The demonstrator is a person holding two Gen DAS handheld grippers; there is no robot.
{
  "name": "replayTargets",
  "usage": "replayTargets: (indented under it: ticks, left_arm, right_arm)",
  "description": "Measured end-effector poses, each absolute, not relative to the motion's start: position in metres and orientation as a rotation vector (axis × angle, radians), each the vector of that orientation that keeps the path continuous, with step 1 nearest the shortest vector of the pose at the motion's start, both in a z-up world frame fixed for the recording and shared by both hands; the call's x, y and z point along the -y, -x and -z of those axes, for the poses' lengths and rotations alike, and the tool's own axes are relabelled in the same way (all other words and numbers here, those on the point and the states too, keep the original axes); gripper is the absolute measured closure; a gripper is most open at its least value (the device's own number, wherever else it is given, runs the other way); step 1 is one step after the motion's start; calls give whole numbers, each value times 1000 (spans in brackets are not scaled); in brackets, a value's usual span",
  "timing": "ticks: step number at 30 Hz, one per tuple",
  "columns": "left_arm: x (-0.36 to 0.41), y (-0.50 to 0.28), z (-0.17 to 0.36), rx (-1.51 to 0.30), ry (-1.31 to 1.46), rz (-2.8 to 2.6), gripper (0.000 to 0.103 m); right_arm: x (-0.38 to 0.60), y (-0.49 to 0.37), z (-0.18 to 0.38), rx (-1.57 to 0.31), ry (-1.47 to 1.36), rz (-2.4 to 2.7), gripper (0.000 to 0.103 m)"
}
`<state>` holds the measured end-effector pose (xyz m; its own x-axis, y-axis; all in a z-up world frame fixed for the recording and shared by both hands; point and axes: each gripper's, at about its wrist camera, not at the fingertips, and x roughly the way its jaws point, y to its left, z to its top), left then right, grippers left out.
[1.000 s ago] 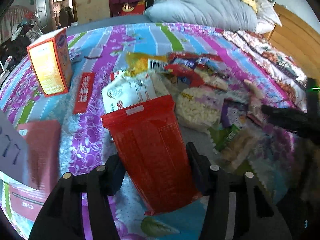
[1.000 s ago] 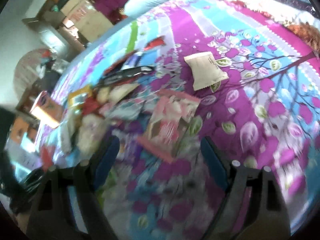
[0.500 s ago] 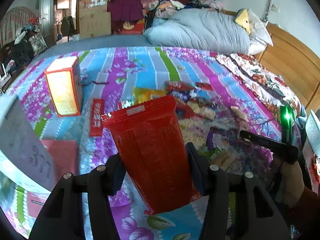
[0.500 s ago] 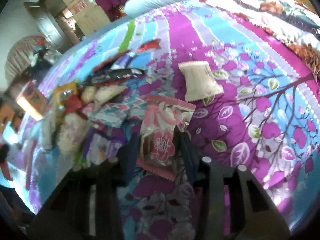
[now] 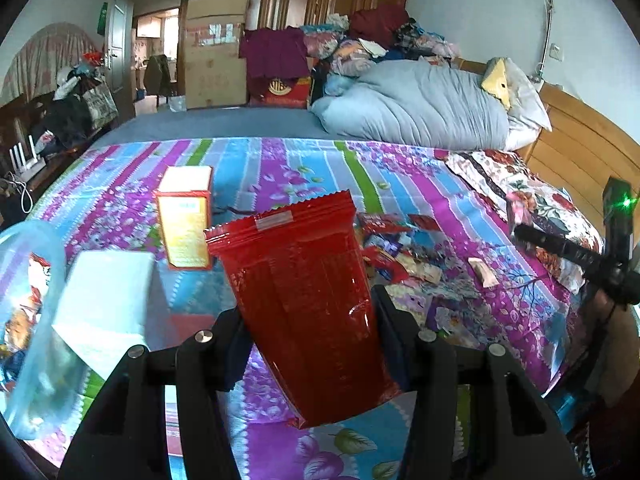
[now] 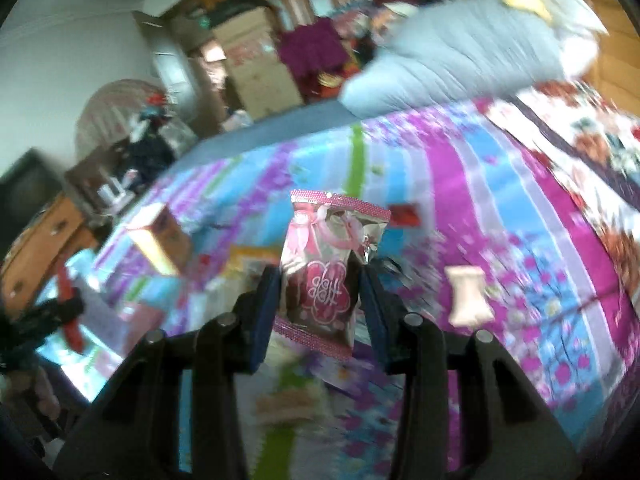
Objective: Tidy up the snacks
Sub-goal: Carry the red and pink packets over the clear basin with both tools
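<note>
At the far left of the left wrist view a clear blue plastic bag [image 5: 28, 320] hangs open, with a white box [image 5: 106, 300] just beside it. Further in, an orange and yellow carton [image 5: 186, 220] stands upright on the striped purple and blue bedspread [image 5: 280, 168]. In the middle the left gripper [image 5: 308, 332] has its jaws partly closed on a red snack packet [image 5: 304, 300], pads pressing both side edges, the packet tilted and lifted clear of the bed. To its right a heap of small snack wrappers [image 5: 400, 256] lies on the cover, and one pale wrapped snack [image 5: 482, 270] lies apart from it. At the right edge the other gripper's dark body shows in front of the wooden bed frame [image 5: 580, 152]. A grey duvet [image 5: 416, 108] is bunched at the head of the bed

In the blurred right wrist view the carton stands at left. In the middle the right gripper [image 6: 318, 304] is clamped narrowly on a pink and silver snack packet [image 6: 326, 272], held upright above the bed. To the right the pale wrapped snack lies alone on the bedspread
</note>
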<state>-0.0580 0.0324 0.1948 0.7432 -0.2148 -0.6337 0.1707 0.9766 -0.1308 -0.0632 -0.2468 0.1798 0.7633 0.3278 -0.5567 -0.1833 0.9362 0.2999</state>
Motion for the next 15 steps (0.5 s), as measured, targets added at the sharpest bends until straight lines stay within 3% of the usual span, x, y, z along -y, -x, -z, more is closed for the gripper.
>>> replayTargets:
  ticks: [15]
  left_arm:
    - [-56, 66, -204, -695, 84, 180, 47]
  right_arm:
    - [180, 76, -201, -654, -167, -433, 61]
